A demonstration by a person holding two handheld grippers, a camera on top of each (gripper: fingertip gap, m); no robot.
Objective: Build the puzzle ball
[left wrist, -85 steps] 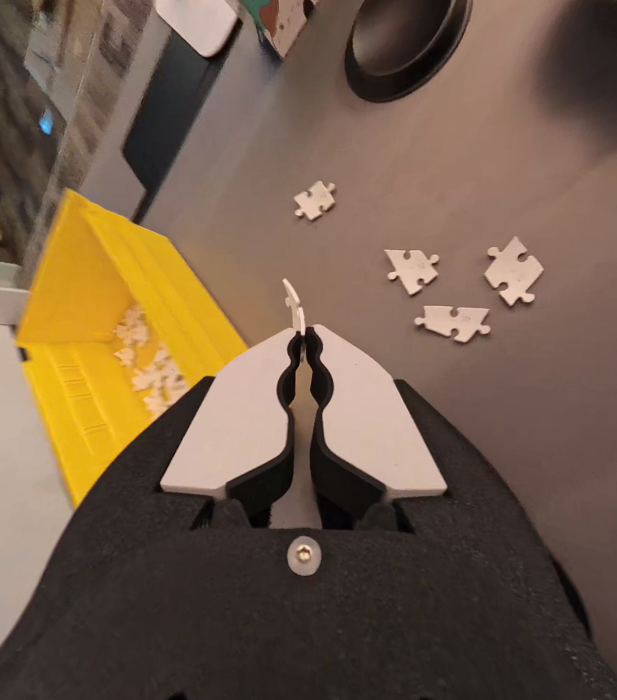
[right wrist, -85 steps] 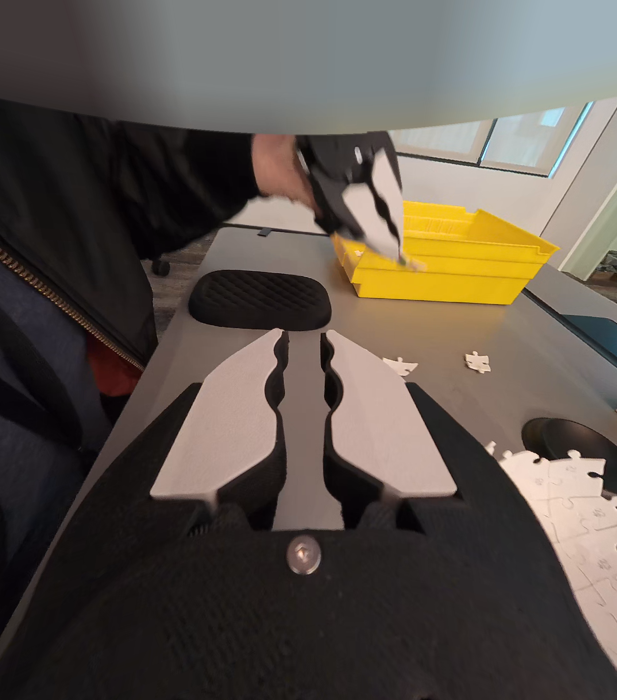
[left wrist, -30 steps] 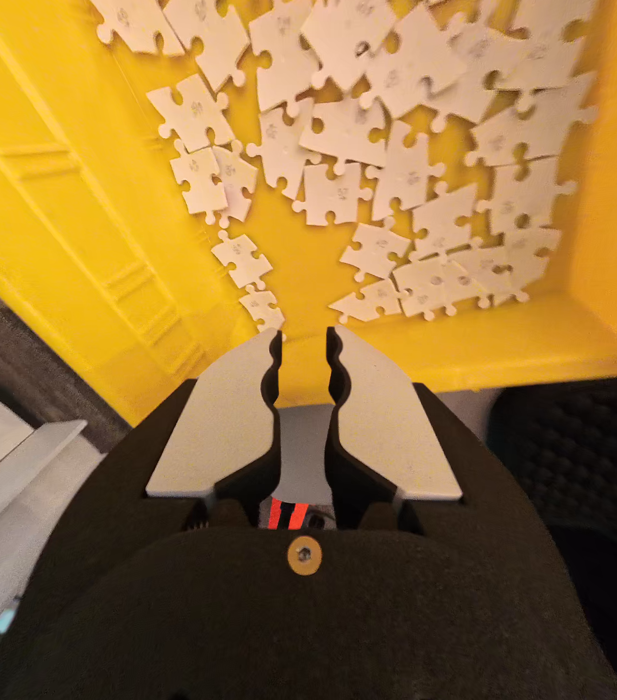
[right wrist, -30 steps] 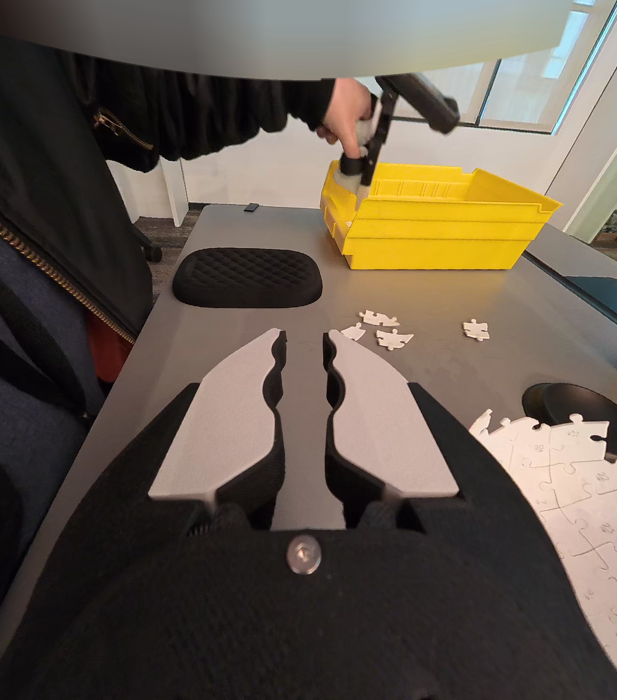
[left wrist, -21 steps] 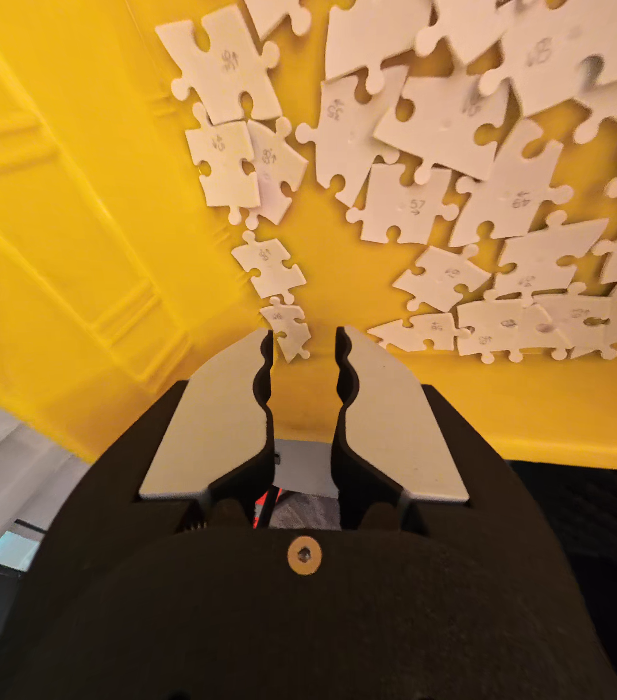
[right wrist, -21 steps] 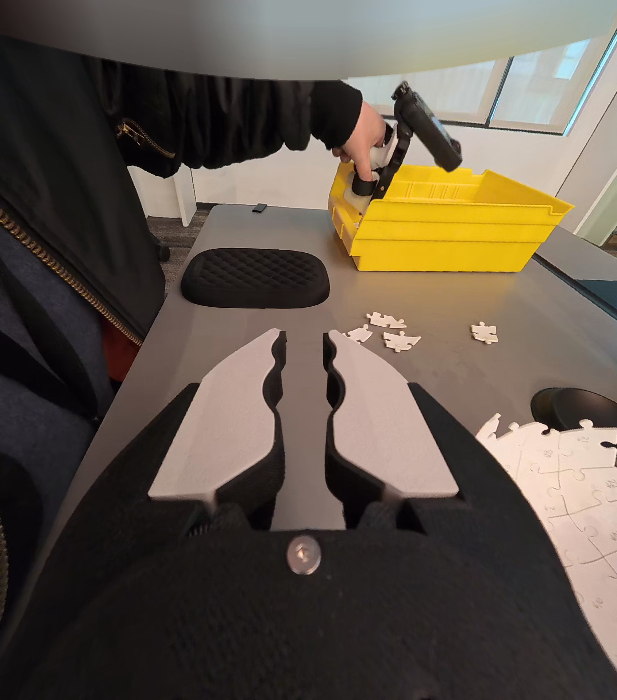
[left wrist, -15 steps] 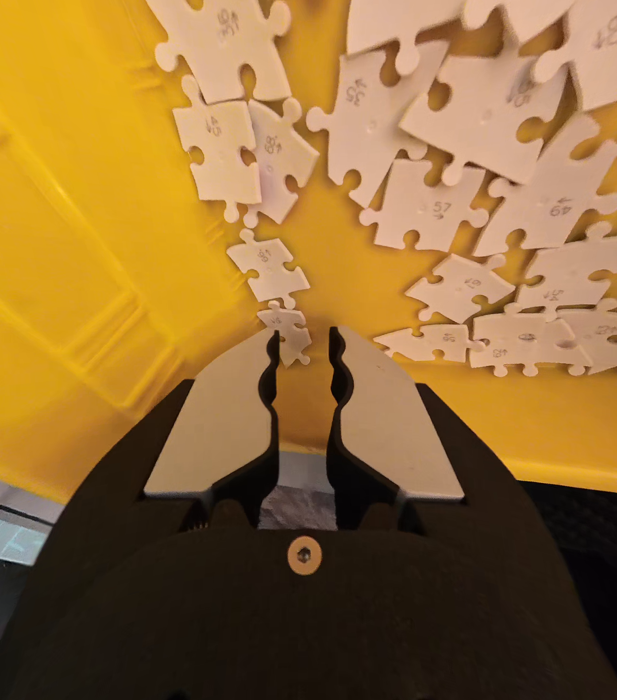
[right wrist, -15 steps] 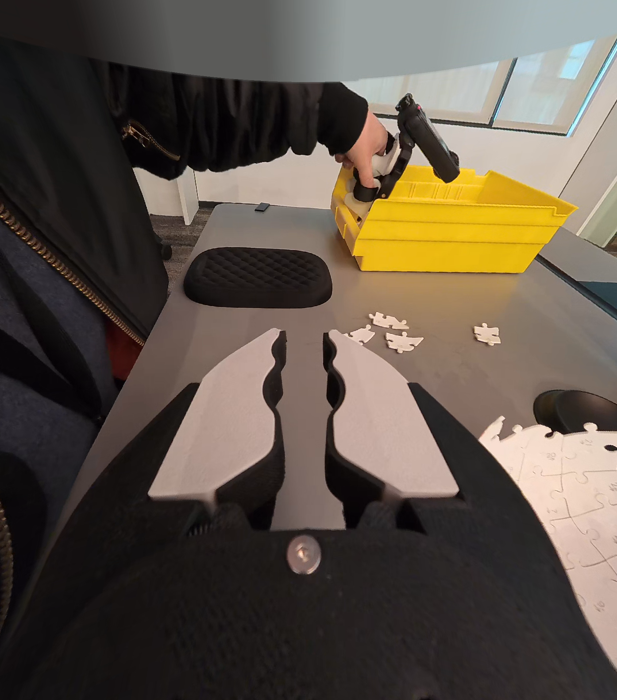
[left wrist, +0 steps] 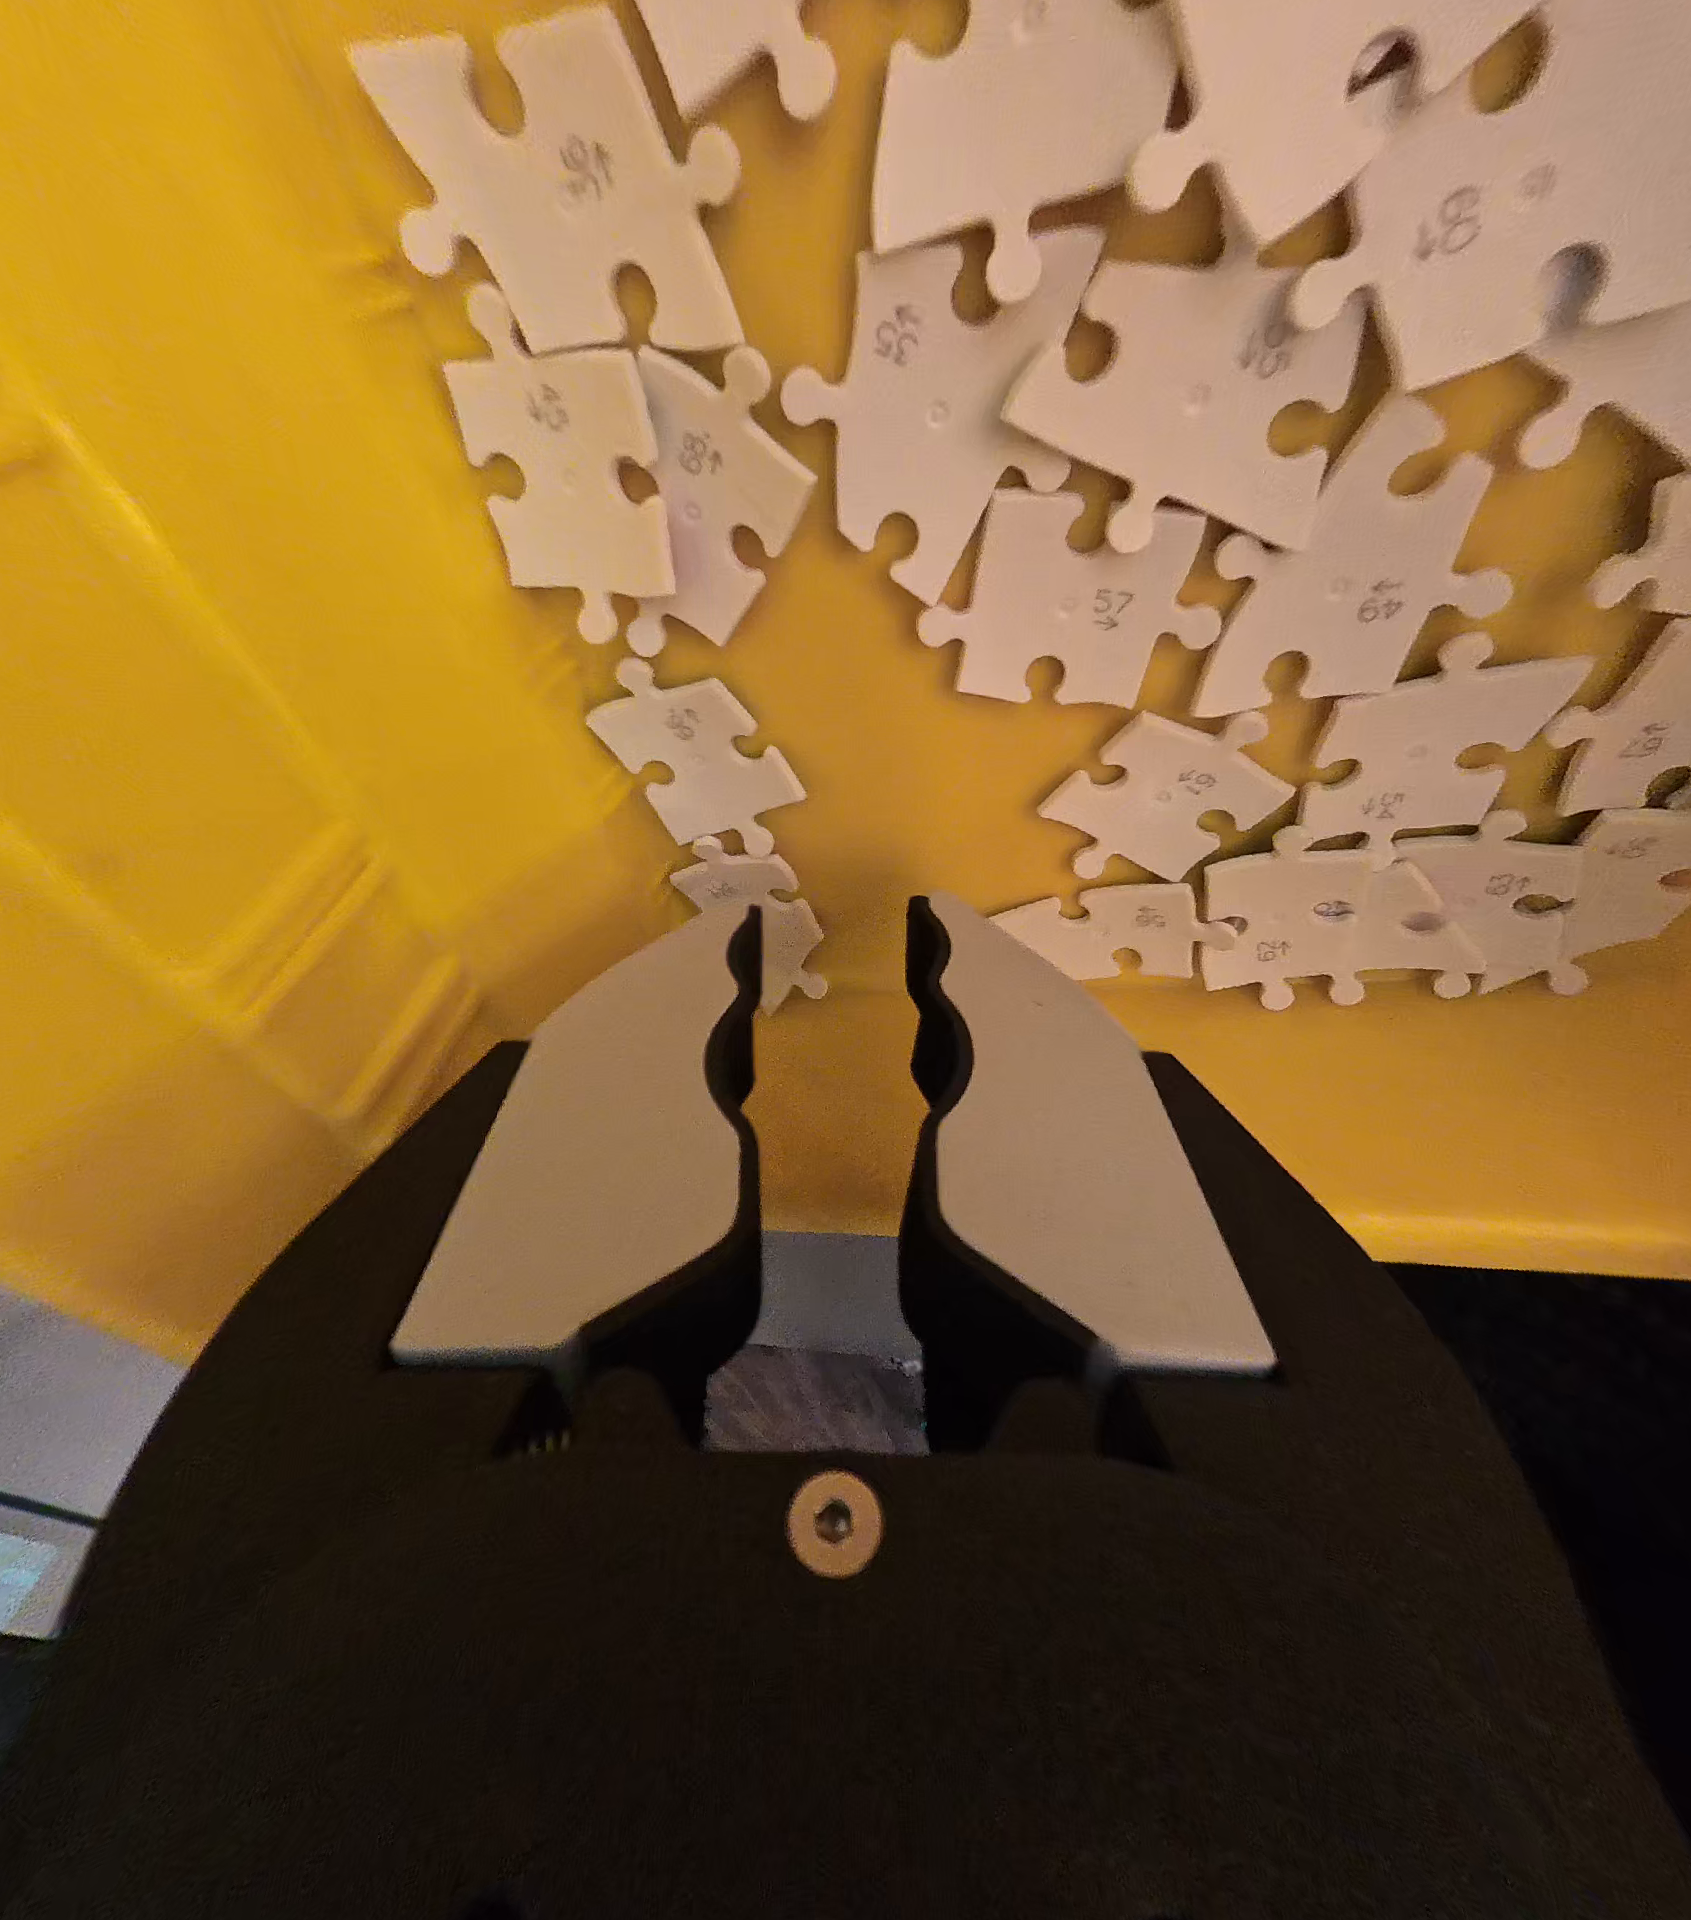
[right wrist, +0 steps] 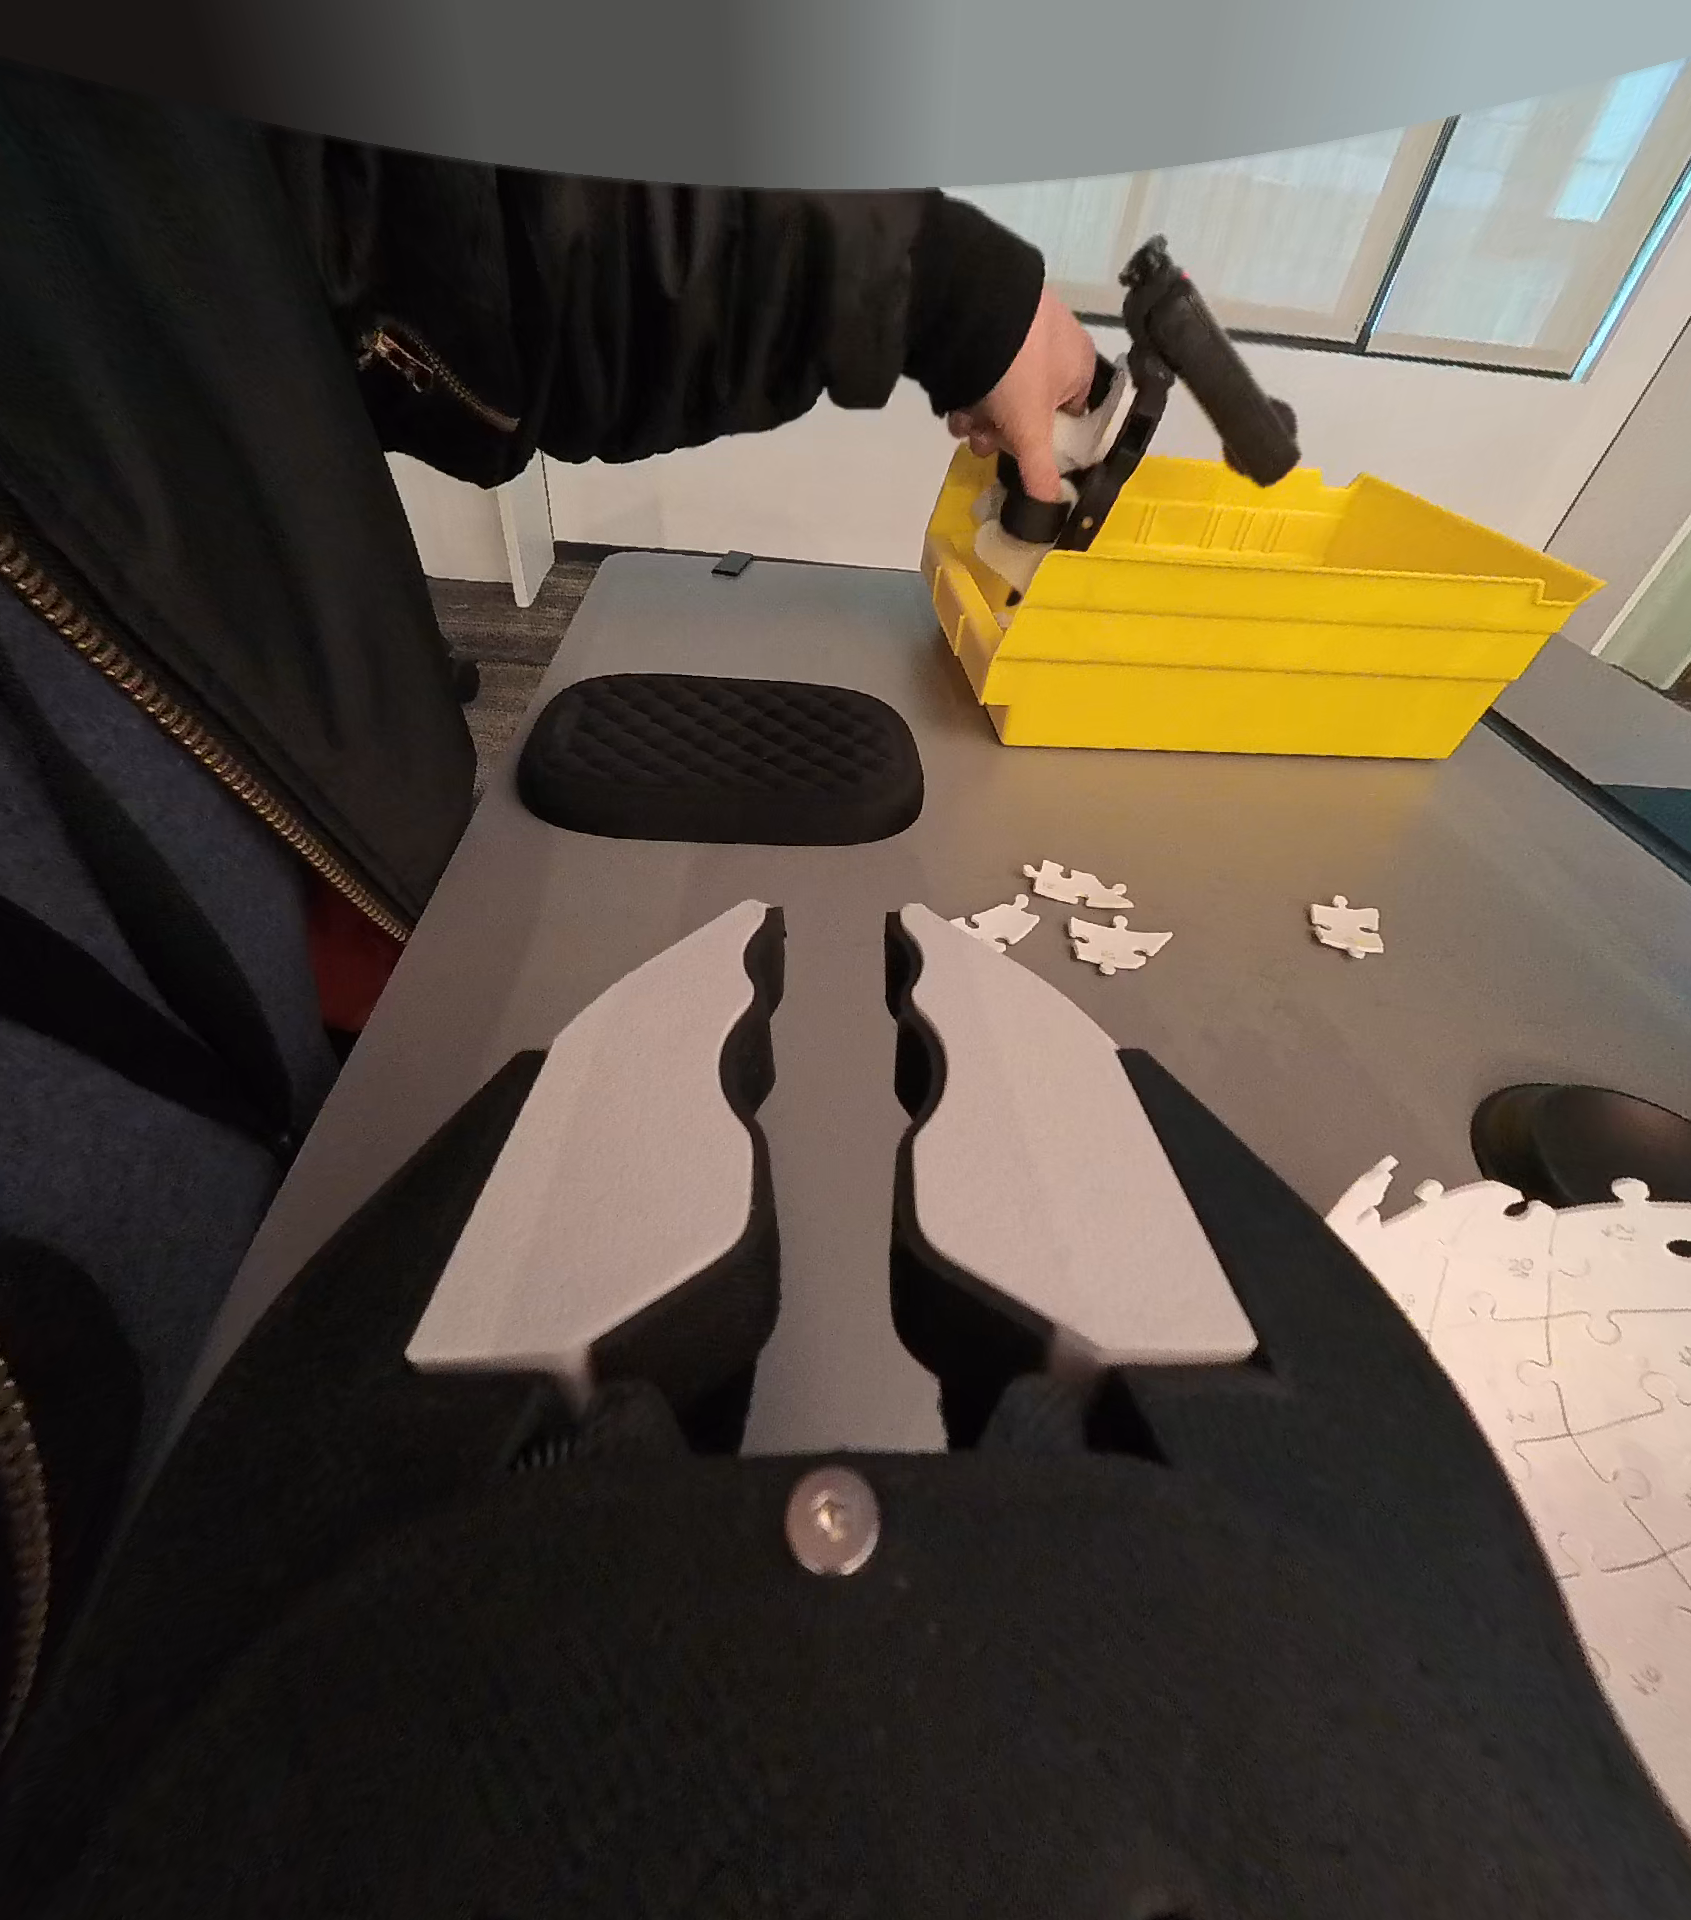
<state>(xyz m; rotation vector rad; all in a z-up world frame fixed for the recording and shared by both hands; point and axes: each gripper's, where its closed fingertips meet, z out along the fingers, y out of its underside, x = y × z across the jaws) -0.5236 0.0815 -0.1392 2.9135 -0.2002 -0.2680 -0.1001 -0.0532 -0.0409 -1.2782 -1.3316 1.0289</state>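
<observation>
Inside yellow bin (left wrist: 197,727) — loose white puzzle pieces (left wrist: 1080,613), left gripper (left wrist: 833,920) jaws parted, right gripper (right wrist: 833,925) parted too — empty.

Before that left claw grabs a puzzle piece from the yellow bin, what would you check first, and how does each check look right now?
1. Left gripper open: ok.
2. A small piece lies between its fingers: ok, though close against one finger.
3. Neighbouring piece clear of the fingers: ok.
4. Piece lying flat on the yellow bin floor: cannot tell, blurred.
5. Right gripper open, holding nothing: ok.
6. Loose pieces on the table out of the way: ok.
</observation>
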